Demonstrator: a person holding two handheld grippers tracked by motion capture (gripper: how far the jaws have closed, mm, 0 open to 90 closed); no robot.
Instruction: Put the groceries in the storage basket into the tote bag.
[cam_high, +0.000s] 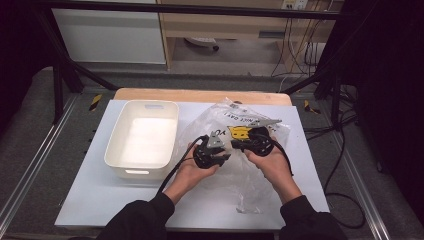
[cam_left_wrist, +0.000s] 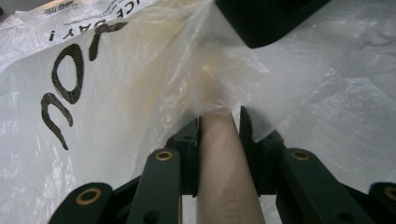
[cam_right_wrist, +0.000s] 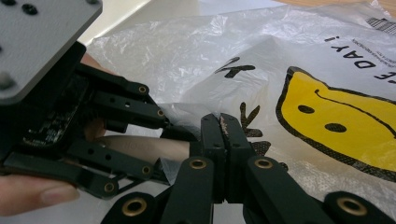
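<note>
A beige cylinder (cam_left_wrist: 223, 158), a smooth tube-like piece, is lying between the jaws of the left gripper (cam_left_wrist: 219, 122), which are pinching it on both sides. In the left gripper view its long axis is running straight away from the camera, and its far end is pushing into the mouth of a clear plastic bag (cam_left_wrist: 140, 79). In the right gripper view the same cylinder (cam_right_wrist: 140, 148) is lying about level, pointing from the left gripper (cam_right_wrist: 180, 133) toward the bag (cam_right_wrist: 261, 60) at the right.

The right gripper (cam_right_wrist: 223, 122) is sitting just beside it, jaws pressed together on a fold of the bag's film.

In the high view the bag (cam_high: 235, 125), printed with a yellow face, is spreading over the middle and right of the white table (cam_high: 90, 200). A white bin (cam_high: 142, 137) is standing to its left, on the table's far left part.
</note>
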